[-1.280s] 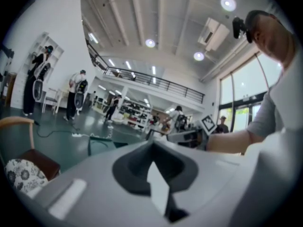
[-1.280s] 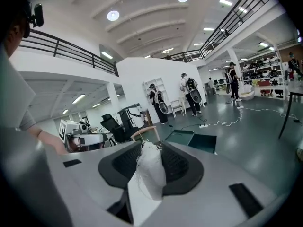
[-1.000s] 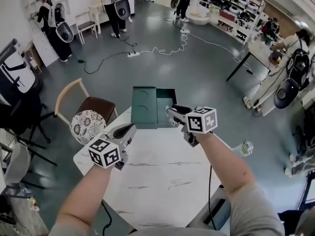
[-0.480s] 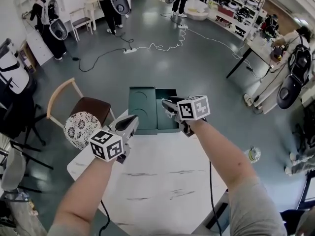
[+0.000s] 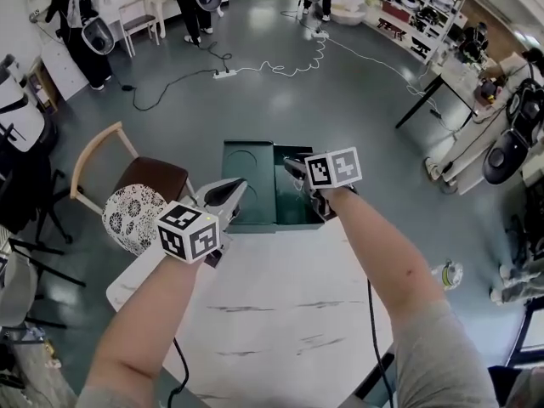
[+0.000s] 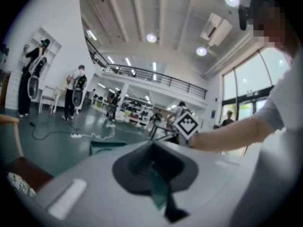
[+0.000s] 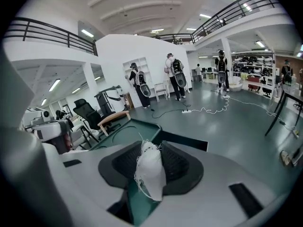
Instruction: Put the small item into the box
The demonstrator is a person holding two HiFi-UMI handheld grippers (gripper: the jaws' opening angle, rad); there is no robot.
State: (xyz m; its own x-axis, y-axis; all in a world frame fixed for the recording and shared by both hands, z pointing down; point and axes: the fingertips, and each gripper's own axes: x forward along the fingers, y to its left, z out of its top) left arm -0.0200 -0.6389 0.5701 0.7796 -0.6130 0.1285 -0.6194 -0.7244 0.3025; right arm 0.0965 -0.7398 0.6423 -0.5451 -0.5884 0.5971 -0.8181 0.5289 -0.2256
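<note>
A dark green box (image 5: 255, 221) lies open at the far edge of the white table (image 5: 280, 308), its lid folded out to the left. My right gripper (image 5: 297, 171) hangs over the box's right half, tilted downward. It is shut on a small white frayed pouch (image 7: 150, 171), which sticks up between the dark pads (image 7: 177, 163). Past that pouch the green box (image 7: 124, 132) fills the near ground. My left gripper (image 5: 237, 189) sits by the box's near left corner, roughly level. Its jaws (image 6: 154, 162) meet with nothing between them.
A wooden chair with a brown seat (image 5: 151, 177) stands left of the table, a patterned round cushion (image 5: 129, 216) against it. A power strip and white cable (image 5: 226, 73) lie on the grey floor beyond. Several people stand at the back. A bottle (image 5: 449, 273) lies on the floor to the right.
Both grippers have moved away from me toward the green box. The right one has come down over the box's right half, still gripping the white pouch.
</note>
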